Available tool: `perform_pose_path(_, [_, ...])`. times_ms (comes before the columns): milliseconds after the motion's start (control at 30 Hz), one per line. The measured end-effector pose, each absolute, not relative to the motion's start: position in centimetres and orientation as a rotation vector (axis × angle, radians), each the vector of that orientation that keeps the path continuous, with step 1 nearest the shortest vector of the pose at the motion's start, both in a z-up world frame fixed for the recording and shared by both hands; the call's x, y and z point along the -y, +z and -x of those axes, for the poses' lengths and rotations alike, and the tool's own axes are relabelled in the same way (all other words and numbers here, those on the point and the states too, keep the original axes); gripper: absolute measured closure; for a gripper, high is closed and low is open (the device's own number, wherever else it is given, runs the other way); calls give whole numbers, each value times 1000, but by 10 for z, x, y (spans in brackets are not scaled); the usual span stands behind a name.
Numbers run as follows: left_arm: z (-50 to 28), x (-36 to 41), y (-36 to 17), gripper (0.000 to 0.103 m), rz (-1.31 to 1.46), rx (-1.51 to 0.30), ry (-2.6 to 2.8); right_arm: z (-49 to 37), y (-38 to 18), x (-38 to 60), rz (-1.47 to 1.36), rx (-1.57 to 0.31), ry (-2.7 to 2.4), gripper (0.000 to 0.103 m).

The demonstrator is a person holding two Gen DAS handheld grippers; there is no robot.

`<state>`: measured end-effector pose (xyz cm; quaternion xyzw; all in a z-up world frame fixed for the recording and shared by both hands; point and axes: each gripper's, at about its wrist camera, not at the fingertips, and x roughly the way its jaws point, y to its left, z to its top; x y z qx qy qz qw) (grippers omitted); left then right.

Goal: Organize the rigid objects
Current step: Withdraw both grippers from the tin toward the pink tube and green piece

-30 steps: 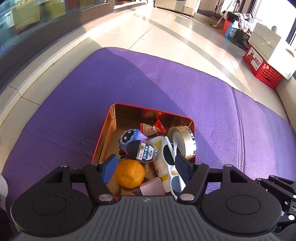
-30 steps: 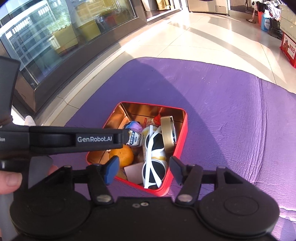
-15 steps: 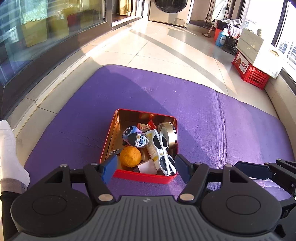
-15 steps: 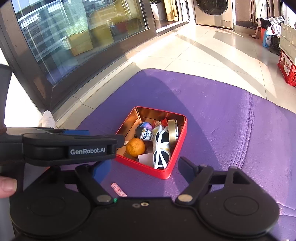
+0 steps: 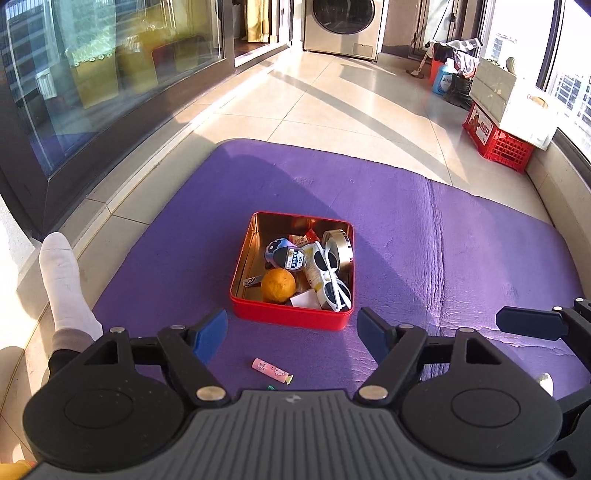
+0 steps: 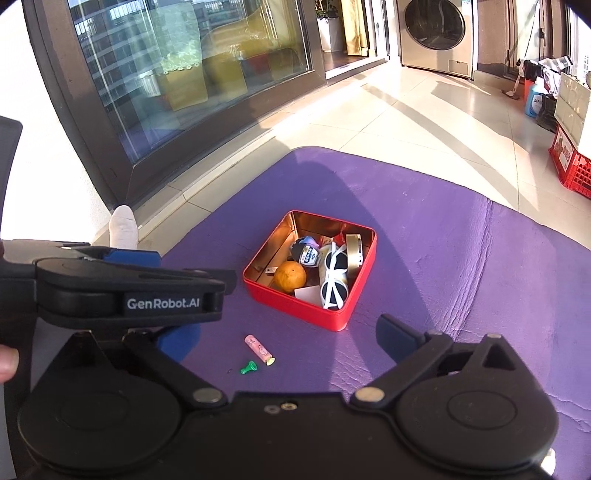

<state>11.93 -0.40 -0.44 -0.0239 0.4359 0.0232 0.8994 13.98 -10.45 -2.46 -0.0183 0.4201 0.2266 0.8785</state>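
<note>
On a purple mat (image 5: 424,229) laid over a tiled floor sits a red square tin (image 5: 291,315), open-topped with a shiny gold inside. It holds an orange (image 5: 278,285), white-framed sunglasses (image 5: 332,275) whose long axis runs from the tin's near wall toward its far wall, a gold-coloured tape roll (image 5: 338,242) standing on edge in the far right corner, a small round blue toy (image 5: 279,247), a dark capsule with a white label (image 5: 293,257) whose print is too small to read, a red snack wrapper (image 5: 312,233) and a pale card (image 5: 304,297). Just outside the tin, on the mat nearer the cameras, a small pink tube (image 6: 258,348) lies at a slant, and beside its near end stands a tiny green piece (image 6: 248,367). Nearest the viewer, the left gripper (image 5: 291,334) hangs above the mat with its jaws opening and nothing between its blue pads. The right gripper (image 6: 288,338) is likewise opening, spread wide, empty. Seen from the right wrist, the left gripper's side reads "GenRobot.AI" and blocks part of the mat on the left. A person's white-socked foot (image 5: 64,280) rests at the mat's left edge. Farther off stand a glass door, a washing machine (image 5: 341,26) and a red crate (image 5: 498,138) with unreadable print.
</note>
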Motion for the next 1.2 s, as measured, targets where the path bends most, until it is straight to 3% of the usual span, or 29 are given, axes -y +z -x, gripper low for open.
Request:
perform_pose_path(33, [-118, 2, -2, 20, 48, -910, 57, -137, -23, 104, 49, -876, 478, 1])
perform_pose_path(533, [-114, -51, 0, 20, -24, -925, 114, -163, -38, 77, 131, -949, 438, 0])
perform_pose_path(667, [-110, -63, 10, 20, 77, -907, 126, -153, -30, 67, 101, -946, 434, 1])
perform_pose_path(967, [-100, -56, 11, 20, 183, -873, 172, -125, -19, 78, 229, -893, 540, 1])
perform_pose_path(1200, [-113, -39, -12, 20, 30, -933, 154, -147, -42, 79, 301, -922, 633, 5])
